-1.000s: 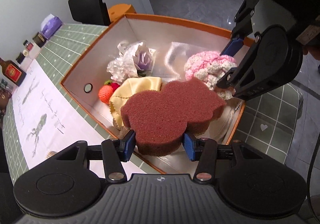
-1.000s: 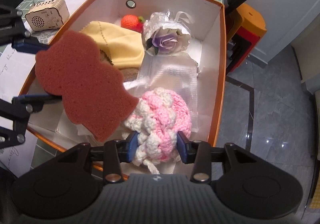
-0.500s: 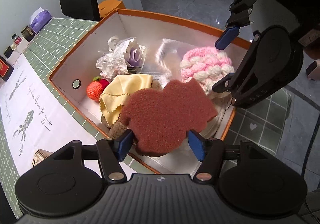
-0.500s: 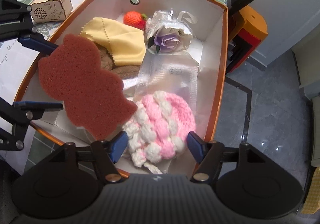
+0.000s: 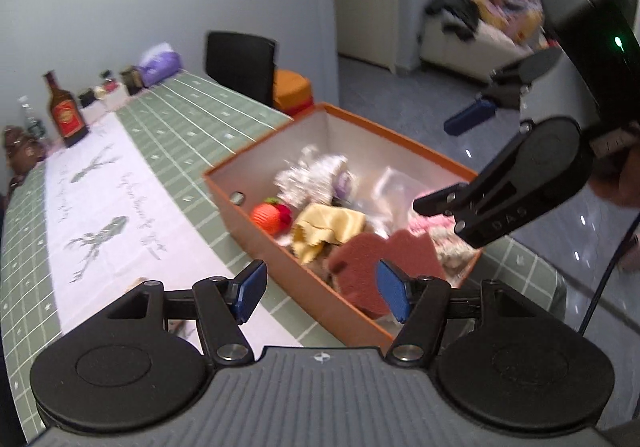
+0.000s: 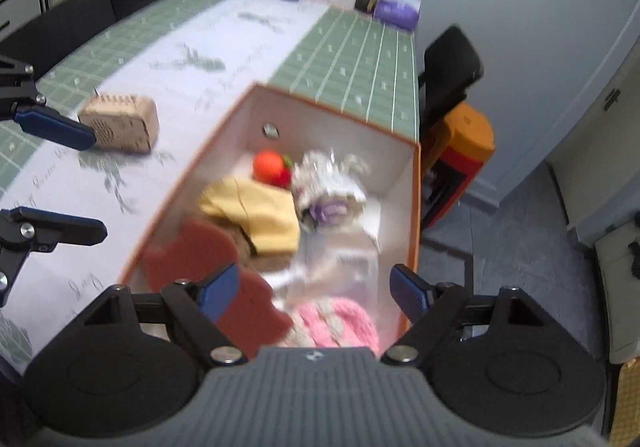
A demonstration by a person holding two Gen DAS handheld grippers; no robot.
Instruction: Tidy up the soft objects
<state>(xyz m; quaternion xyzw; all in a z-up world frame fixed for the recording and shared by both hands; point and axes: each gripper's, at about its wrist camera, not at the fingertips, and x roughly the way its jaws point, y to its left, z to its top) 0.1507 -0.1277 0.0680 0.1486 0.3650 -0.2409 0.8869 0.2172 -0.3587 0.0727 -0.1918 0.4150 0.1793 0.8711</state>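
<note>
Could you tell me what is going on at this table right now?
A person with a gripper in each hand is sorting soft things into an orange box on the table. The left gripper and right gripper both have their jaws open and hold nothing. The reddish-brown sponge and the pink knitted piece lie in the box's near end, alongside a yellow cloth, a knitted strawberry and a wrapped purple flower. A small wooden speaker sits outside on the table.

Home dining room: clothed table (image 5: 168, 151), chair (image 5: 240, 65) (sofa (image 5: 472, 43) beyond).
</note>
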